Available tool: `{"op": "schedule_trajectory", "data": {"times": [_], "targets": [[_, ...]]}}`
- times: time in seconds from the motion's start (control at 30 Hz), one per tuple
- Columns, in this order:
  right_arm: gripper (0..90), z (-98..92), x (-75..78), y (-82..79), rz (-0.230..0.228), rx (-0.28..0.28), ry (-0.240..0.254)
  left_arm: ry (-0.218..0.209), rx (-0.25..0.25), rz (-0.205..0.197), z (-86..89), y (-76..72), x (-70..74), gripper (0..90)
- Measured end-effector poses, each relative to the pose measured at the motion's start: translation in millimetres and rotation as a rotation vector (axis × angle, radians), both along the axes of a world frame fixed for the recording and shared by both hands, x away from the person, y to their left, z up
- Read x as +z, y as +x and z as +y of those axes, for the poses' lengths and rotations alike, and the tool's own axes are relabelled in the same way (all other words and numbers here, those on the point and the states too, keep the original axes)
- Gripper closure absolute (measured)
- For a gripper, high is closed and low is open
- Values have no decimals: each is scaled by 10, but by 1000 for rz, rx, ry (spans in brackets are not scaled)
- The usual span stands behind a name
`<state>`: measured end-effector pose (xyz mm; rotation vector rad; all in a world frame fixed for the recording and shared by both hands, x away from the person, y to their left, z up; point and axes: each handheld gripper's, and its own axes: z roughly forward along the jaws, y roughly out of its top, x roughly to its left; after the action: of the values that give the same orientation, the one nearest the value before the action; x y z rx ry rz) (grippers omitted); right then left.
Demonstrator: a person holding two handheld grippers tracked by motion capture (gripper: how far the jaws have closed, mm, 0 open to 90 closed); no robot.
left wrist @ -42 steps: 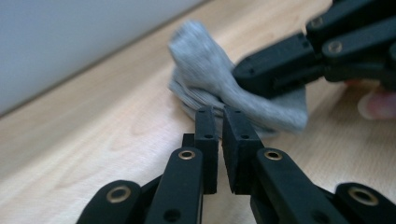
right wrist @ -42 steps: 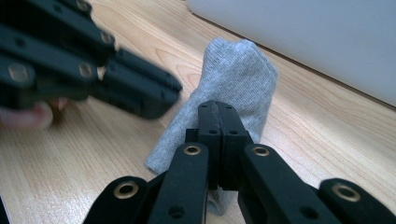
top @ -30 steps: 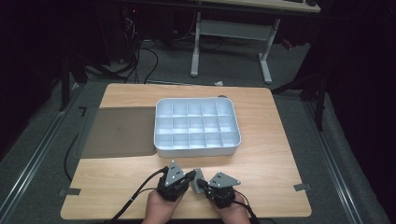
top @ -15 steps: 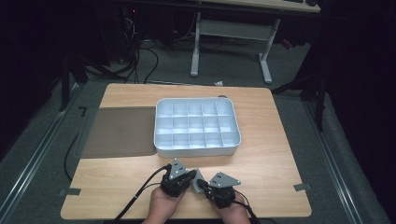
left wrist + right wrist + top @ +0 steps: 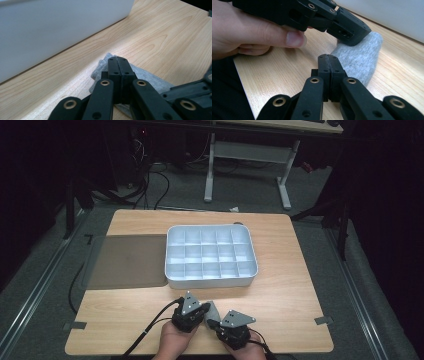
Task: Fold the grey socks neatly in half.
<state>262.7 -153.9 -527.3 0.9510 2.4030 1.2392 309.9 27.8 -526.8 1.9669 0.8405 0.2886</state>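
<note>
Lowered since before, left tongs [image 5: 118, 60] and right tongs [image 5: 329, 58], both closed, meet grey cloth [image 5: 362, 58] near table edge [image 5: 200, 353].

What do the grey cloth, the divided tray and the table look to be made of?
Grey cloth: soft knit fabric, heathered and matte, with a fine weave; likely cotton. Tray: smooth white plastic, judging by its thin moulded dividers and slight sheen. Table: pale wood grain, probably laminate, smooth and flat.

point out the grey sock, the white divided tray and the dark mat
grey knit sock [image 5: 364, 60], right gripper view, middle of its fabric
white plastic divided tray [image 5: 212, 283], high view, near outer wall
dark flat mat [image 5: 127, 261], high view, centre
</note>
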Motion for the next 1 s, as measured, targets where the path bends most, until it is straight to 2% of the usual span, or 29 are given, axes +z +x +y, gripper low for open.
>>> {"op": "schedule_trajectory", "data": {"times": [0.17, 0.3, 0.33, 0.37, 0.4, 0.53, 0.63, 0.8, 0.87, 1.0], "targets": [[900, 24, -10, -14, -13, 6, -14, -3, -1, -2, 7, -4, -5, 900], [883, -3, 23, -13, -20, 1, 3, -4, 0, -5, 3, -8, -4, 900], [831, -51, 75, -7, -22, -15, 27, -2, 0, -5, 2, -10, -2, 900], [831, -51, 75, -7, -22, -15, 27, -2, 0, -5, 2, -10, -2, 900], [798, -120, 123, 18, -18, -37, 61, -2, 0, -6, 1, -11, -2, 900], [713, -236, 168, 70, -12, -97, 106, -2, 0, -6, 2, -12, -2, 900], [619, -254, 143, 106, 27, -119, 114, -3, 1, -5, 2, -10, -2, 900], [492, -233, 42, 182, 139, -141, 110, -3, 1, -5, 3, -12, -2, 900], [482, -236, 20, 202, 173, -152, 121, -3, 1, -5, 4, -12, -2, 900], [484, -232, -18, 238, 210, -157, 131, -4, -2, -5, 12, -13, -3, 900]]}}
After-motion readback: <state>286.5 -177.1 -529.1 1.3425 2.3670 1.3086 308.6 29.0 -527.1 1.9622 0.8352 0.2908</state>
